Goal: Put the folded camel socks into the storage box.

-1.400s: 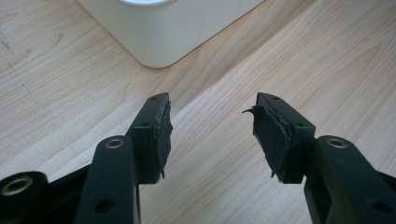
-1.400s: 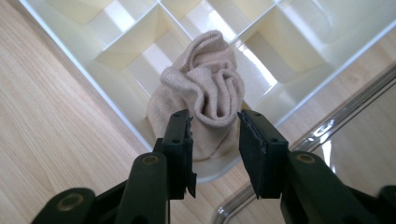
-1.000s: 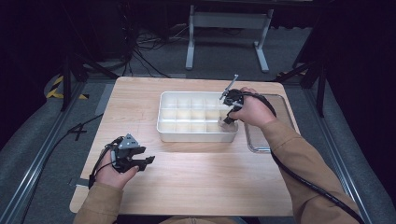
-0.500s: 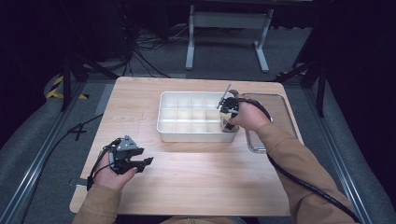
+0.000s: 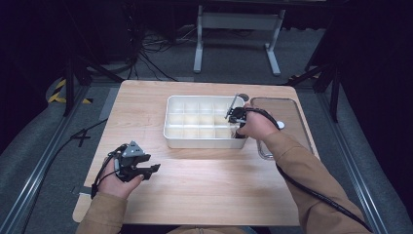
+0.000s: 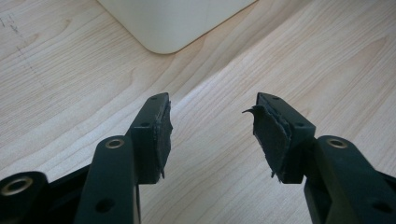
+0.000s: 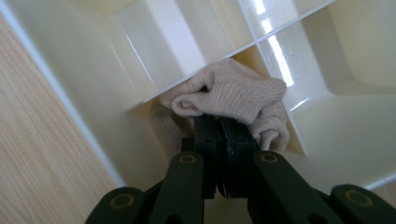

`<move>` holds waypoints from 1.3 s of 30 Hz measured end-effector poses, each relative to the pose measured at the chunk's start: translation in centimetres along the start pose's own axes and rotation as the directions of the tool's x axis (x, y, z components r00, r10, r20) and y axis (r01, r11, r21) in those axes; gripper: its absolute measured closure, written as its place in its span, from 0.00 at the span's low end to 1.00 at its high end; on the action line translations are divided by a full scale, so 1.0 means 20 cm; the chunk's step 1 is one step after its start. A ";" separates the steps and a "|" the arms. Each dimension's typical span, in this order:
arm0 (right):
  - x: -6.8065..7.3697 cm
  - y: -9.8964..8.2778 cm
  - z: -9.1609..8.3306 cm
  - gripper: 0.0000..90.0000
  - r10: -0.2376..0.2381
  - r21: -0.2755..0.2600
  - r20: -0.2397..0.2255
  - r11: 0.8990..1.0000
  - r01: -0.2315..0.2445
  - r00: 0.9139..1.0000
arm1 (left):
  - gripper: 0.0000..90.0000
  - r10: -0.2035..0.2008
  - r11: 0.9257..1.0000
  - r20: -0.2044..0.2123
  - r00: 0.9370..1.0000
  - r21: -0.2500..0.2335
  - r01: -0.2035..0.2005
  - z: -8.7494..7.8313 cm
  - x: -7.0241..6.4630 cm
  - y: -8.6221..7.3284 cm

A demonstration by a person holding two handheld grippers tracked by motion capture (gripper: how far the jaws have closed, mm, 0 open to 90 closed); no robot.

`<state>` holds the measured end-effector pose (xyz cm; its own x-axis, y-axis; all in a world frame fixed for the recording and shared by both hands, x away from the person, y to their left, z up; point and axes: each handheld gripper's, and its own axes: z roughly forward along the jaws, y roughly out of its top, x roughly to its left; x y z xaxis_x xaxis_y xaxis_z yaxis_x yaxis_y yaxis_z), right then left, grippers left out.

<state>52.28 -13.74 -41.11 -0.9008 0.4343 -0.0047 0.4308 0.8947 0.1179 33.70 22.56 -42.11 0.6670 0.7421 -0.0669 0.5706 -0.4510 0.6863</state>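
While the wooden table [image 5: 204, 195] takes up most of the high view, a white divided organiser tray [image 5: 171, 136] sits on its far half, with a clear flat lid [image 5: 292, 108] lying just to its right (its near part is hidden by the person's sleeve). At the table's near left, the left gripper [image 5: 150, 169] rests in the person's hand, well apart from the tray; its own view shows the jaws spread wide over bare wood, nothing between the pads [image 6: 162, 135], and a rounded corner of the tray ahead. Over the tray's near right corner, the right gripper [image 7: 226, 127] points down into a compartment. Its jaws, having just been closing, are pressed together on a beige knitted cloth [image 7: 233, 95], which bunches up in that corner compartment against the white dividers. Whether it is a sock or a small rag I cannot tell.
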 end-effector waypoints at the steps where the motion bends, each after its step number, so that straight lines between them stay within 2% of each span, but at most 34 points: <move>1: 0.00 0.00 0.01 0.96 0.001 0.008 -0.003 1.000 -0.001 1.000 | 0.52 0.006 1.000 -0.002 1.000 -0.001 -0.006 0.00 0.00 0.00; 5: -0.02 0.00 0.02 0.95 0.019 0.002 -0.021 1.000 -0.018 1.000 | 0.52 0.010 1.000 -0.001 1.000 0.001 -0.010 0.00 0.00 0.00; 10: -0.01 -0.01 0.02 0.94 0.030 -0.006 -0.017 1.000 -0.030 0.999 | 0.52 0.012 1.000 -0.004 1.000 -0.002 -0.012 0.00 0.01 0.00; 12: -0.01 -0.02 0.00 0.93 0.039 -0.019 -0.021 0.999 -0.039 0.999 | 0.52 0.001 1.000 0.001 1.000 0.000 -0.001 0.00 0.01 0.00; 18: -0.01 -0.05 -0.04 0.89 0.053 -0.059 -0.030 0.997 -0.054 0.998 | 0.52 0.000 1.000 0.008 1.000 -0.001 0.000 0.02 0.02 0.02; 24: -0.01 -0.10 -0.14 0.85 0.076 -0.119 -0.028 0.990 -0.079 0.997 | 0.52 0.011 1.000 0.016 1.000 -0.003 -0.011 0.03 0.02 0.04; 26: 0.00 -0.12 -0.20 0.83 0.088 -0.170 -0.034 0.981 -0.092 0.996 | 0.52 0.012 1.000 0.015 1.000 -0.009 -0.012 0.03 0.02 0.04; 29: 0.01 -0.14 -0.24 0.83 0.090 -0.199 -0.022 0.976 -0.093 0.996 | 0.52 0.009 1.000 0.020 1.000 -0.012 -0.008 0.04 0.02 0.05; 30: 0.01 -0.15 -0.26 0.82 0.095 -0.219 -0.020 0.971 -0.097 0.995 | 0.52 0.022 1.000 0.015 1.000 -0.013 -0.021 0.04 0.02 0.05; 32: 0.02 -0.18 -0.30 0.81 0.103 -0.252 -0.017 0.962 -0.104 0.995 | 0.52 0.015 1.000 0.024 1.000 -0.013 -0.014 0.04 0.02 0.06; 33: 0.03 -0.21 -0.33 0.80 0.114 -0.288 -0.011 0.951 -0.112 0.993 | 0.52 0.010 1.000 0.021 1.000 -0.009 -0.010 0.04 0.02 0.06; 35: 0.04 -0.25 -0.35 0.78 0.126 -0.326 -0.011 0.937 -0.123 0.992 | 0.52 0.010 1.000 0.028 1.000 -0.021 -0.010 0.05 0.03 0.07; 36: 0.04 -0.25 -0.35 0.78 0.126 -0.326 -0.011 0.937 -0.123 0.992 | 0.52 0.010 1.000 0.028 1.000 -0.021 -0.010 0.05 0.03 0.07; 37: 0.05 -0.27 -0.37 0.78 0.131 -0.345 -0.013 0.930 -0.128 0.991 | 0.52 0.016 1.000 0.031 0.999 -0.021 -0.015 0.05 0.03 0.08; 38: 0.07 -0.31 -0.39 0.77 0.146 -0.378 -0.017 0.915 -0.142 0.989 | 0.52 0.015 1.000 0.031 0.999 -0.020 -0.014 0.05 0.03 0.08; 39: 0.08 -0.34 -0.40 0.75 0.151 -0.396 -0.017 0.907 -0.146 0.988 | 0.52 0.013 1.000 0.034 0.999 -0.020 -0.012 0.05 0.03 0.08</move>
<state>47.51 -19.95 -34.04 -0.8259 0.5630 0.0301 0.5000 0.7068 0.5005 35.57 21.73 -41.79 0.6902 0.7189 -0.0825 0.5528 -0.4503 0.7012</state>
